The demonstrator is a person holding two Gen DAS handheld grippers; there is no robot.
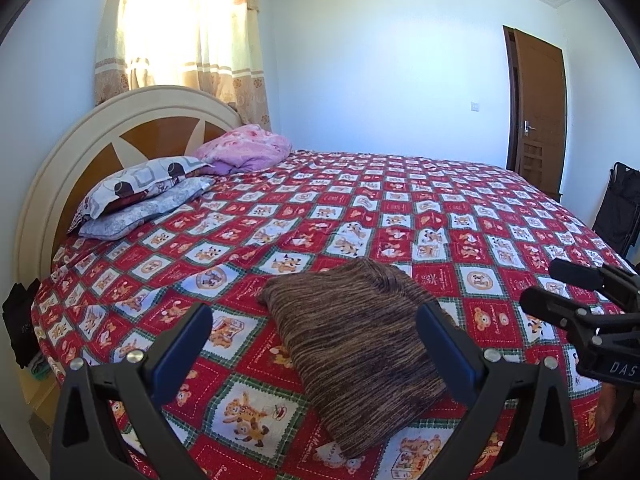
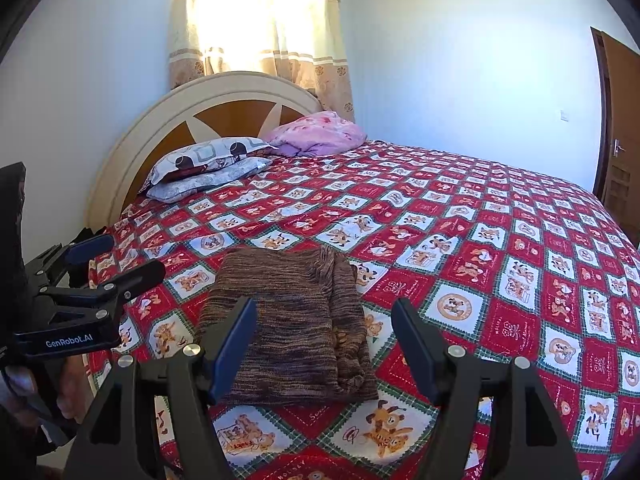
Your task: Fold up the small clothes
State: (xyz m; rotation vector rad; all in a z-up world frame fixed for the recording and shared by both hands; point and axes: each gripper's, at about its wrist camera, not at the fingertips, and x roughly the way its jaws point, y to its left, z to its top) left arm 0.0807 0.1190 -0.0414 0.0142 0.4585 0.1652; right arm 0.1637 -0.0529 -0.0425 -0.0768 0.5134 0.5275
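Observation:
A brown striped knit garment point(image 1: 356, 352) lies folded into a thick rectangle near the front edge of the bed point(image 1: 400, 216). In the left wrist view, my left gripper point(image 1: 314, 314) hovers over it, jaws wide open, with no pad pressing on the cloth. My right gripper point(image 1: 542, 284) shows at the right edge, open and empty. In the right wrist view the same garment point(image 2: 288, 320) lies flat ahead and slightly left, a folded layer along its right side. My right gripper point(image 2: 324, 324) stands open above its near end, holding nothing. My left gripper point(image 2: 134, 256) is at the left, open.
The bed has a red patchwork teddy-bear cover. Two pillows point(image 1: 140, 192) and a pink blanket point(image 1: 248, 148) lie by the arched headboard point(image 1: 80, 140). A curtain point(image 1: 180, 32) hangs behind. A brown door point(image 1: 540, 112) and a black frame point(image 1: 618, 208) stand at the right.

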